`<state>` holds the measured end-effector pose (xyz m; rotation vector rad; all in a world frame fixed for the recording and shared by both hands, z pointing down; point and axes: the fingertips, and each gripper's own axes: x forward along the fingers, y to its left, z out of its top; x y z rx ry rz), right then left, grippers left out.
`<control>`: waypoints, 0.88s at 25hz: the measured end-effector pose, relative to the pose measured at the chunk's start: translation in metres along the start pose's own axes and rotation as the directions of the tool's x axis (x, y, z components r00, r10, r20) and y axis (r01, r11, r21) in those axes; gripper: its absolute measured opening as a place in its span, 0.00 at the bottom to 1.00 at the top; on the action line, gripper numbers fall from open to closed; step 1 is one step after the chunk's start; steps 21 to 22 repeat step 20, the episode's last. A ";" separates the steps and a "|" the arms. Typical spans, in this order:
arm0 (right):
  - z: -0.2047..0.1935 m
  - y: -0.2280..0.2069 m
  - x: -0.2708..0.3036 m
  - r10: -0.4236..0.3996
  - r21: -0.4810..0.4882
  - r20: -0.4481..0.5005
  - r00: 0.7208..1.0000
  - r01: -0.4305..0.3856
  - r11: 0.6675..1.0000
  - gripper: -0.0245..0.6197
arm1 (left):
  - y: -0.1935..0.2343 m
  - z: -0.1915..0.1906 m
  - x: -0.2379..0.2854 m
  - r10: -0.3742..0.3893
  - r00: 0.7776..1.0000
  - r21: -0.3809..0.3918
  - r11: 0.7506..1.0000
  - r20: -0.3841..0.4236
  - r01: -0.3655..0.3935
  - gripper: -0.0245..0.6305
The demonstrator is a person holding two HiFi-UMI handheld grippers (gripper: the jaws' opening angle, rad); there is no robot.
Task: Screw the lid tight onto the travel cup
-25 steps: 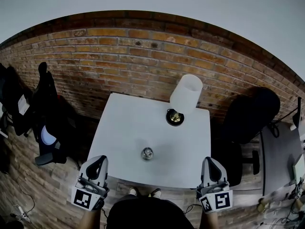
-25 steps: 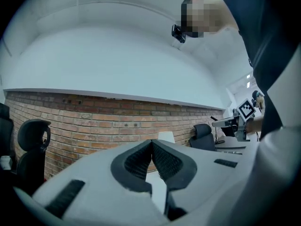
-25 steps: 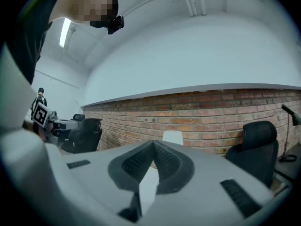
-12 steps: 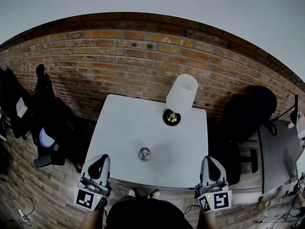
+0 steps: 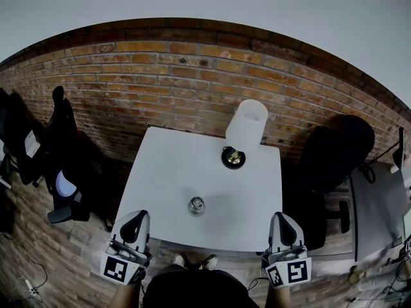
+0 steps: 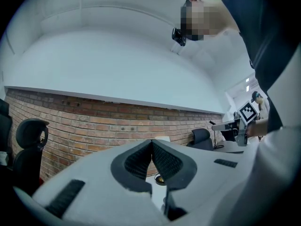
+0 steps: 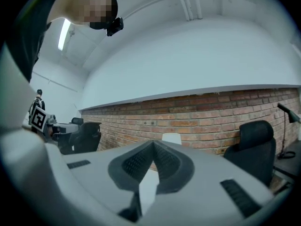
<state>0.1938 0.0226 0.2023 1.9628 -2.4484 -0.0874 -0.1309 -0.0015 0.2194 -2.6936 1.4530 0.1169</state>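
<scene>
A small shiny metal travel cup (image 5: 196,205) stands near the middle of the white square table (image 5: 160,172). It is too small to tell whether a lid sits on it. My left gripper (image 5: 133,217) hovers at the table's near left corner, shut with nothing in it. My right gripper (image 5: 283,216) hangs at the near right corner, also shut and empty. Both are well short of the cup. In the left gripper view the left gripper (image 6: 151,142) has its pads pressed together, and the right gripper (image 7: 153,145) shows the same in its own view.
A lamp with a white shade (image 5: 247,124) and a dark round base (image 5: 233,158) stands at the table's far right. A brick wall (image 5: 192,76) runs behind. Black office chairs (image 5: 61,146) stand left, another chair (image 5: 337,149) and a grey desk (image 5: 379,210) stand right.
The head view has shifted slightly. Both grippers sit a little lower in the frame, still shut at the table's near edge. The cup has not moved.
</scene>
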 end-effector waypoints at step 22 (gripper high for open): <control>-0.008 0.002 -0.017 -0.004 0.005 -0.006 1.000 0.004 1.000 0.06 | -0.013 -0.002 -0.009 -0.022 1.000 0.001 1.000 -0.019 0.022 0.07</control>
